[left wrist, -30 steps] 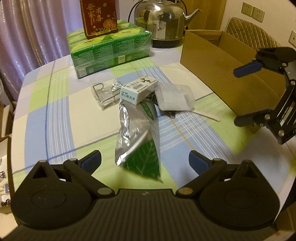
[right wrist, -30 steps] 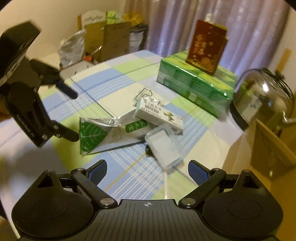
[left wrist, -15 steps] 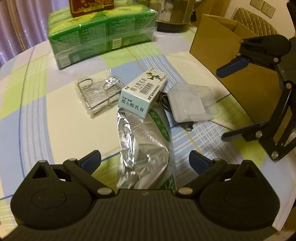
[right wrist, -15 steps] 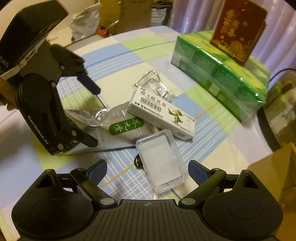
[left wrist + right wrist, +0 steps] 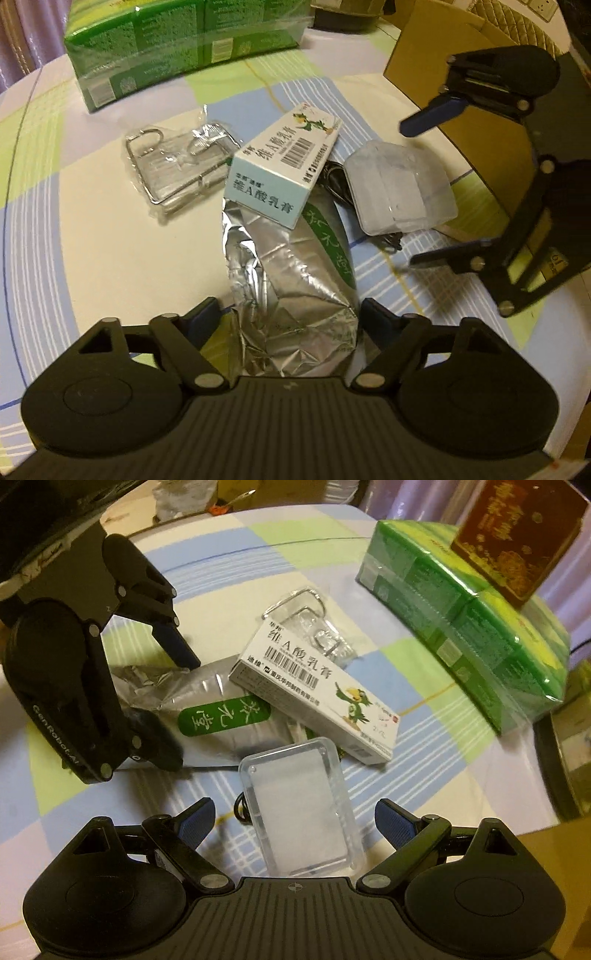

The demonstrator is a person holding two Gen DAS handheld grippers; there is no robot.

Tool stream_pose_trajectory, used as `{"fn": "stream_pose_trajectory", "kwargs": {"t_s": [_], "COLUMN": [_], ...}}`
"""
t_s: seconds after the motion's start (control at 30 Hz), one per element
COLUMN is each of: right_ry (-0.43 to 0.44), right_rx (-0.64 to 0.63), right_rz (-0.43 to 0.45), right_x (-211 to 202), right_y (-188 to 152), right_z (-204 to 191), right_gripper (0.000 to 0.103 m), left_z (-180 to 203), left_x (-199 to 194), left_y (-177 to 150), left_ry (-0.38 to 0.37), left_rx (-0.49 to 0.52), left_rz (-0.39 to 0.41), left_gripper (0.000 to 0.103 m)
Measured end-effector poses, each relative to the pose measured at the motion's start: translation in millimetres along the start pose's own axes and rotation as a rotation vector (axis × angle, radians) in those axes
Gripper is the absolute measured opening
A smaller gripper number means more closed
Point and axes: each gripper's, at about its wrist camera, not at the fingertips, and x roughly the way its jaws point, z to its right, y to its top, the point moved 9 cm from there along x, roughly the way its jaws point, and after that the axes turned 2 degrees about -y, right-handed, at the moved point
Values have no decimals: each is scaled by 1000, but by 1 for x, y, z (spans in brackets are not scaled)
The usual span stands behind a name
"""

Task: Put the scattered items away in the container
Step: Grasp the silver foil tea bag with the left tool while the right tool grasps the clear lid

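A silver foil pouch (image 5: 291,295) with a green label lies on the checked tablecloth. My left gripper (image 5: 290,317) is open, one finger on each side of the pouch's near end. A white box (image 5: 284,166) rests across the pouch's far end. A clear plastic case (image 5: 303,812) lies between the open fingers of my right gripper (image 5: 295,821), on top of a black cable (image 5: 242,808). The left gripper (image 5: 183,712) also appears in the right wrist view, low over the pouch (image 5: 221,716). The cardboard box (image 5: 417,55) stands open at the far right.
Bagged wire hooks (image 5: 177,166) lie left of the white box. A wrapped green multipack (image 5: 177,48) sits at the back, with a red tin (image 5: 517,539) on top. A kettle (image 5: 569,757) stands beside the multipack. The right gripper (image 5: 408,195) hangs close to the case (image 5: 399,188).
Both grippers moved forward and down towards the items. The left one now straddles the pouch with its fingers slightly narrower; the right one now has the clear case between its fingers.
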Motion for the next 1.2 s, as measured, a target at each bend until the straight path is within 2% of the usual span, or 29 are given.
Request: {"fn": "stream_pose_trajectory", "kwargs": {"t_s": [0.07, 0.1, 0.13, 0.23, 0.27, 0.4, 0.6, 0.73, 1.0, 1.13, 1.2], "right_ry": [6, 6, 8, 23, 31, 19, 11, 9, 35, 31, 26], "right_rx": [3, 6, 11, 31, 38, 59, 107, 164, 232, 284, 308], "right_rz": [-2, -5, -8, -10, -11, -20, -33, -20, -21, -41, -43], "right_x": [4, 6, 7, 8, 7, 3, -21, -49, -86, -88, -89], "right_y": [1, 2, 2, 2, 2, 0, -13, -30, -88, -123, -136], "right_z": [1, 1, 2, 2, 0, -6, -23, -39, -94, -113, -115], "right_gripper": [85, 82, 76, 66, 59, 56, 56, 56, 56, 56, 56], "left_z": [2, 3, 3, 3, 3, 7, 24, 50, 110, 126, 128], "left_x": [1, 1, 0, 0, -1, -7, -19, -31, -47, -47, -47], "left_y": [1, 2, 3, 3, 3, 0, -25, -52, -101, -114, -116], "left_ry": [0, -6, -10, -8, -12, -13, 3, -5, -46, -40, -23], "left_rx": [14, 18, 20, 23, 20, 21, 50, 121, 268, 292, 288], "left_rz": [1, 4, 7, 9, 11, 11, -30, -65, -112, -108, -104], "left_gripper": [73, 67, 66, 62, 59, 49, 47, 46, 46, 47, 51]}}
